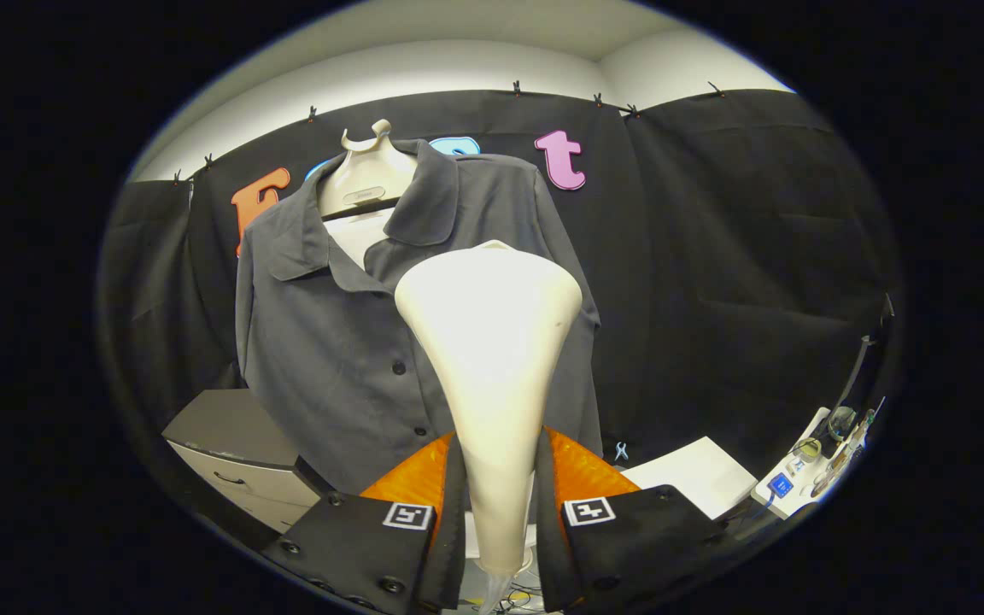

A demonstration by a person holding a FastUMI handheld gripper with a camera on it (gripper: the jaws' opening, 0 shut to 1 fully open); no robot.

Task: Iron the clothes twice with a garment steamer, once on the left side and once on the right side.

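Black booth wall, shirt [347, 342], steamer [492, 367] between jaws.

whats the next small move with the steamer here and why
Probably push the steamer forward until its head meets the shirt, then stroke down one side. The gripper is shut on the steamer's handle, so the grasp looks done. The head is raised in front of the shirt's button line, but whether it touches the cloth cannot be told.
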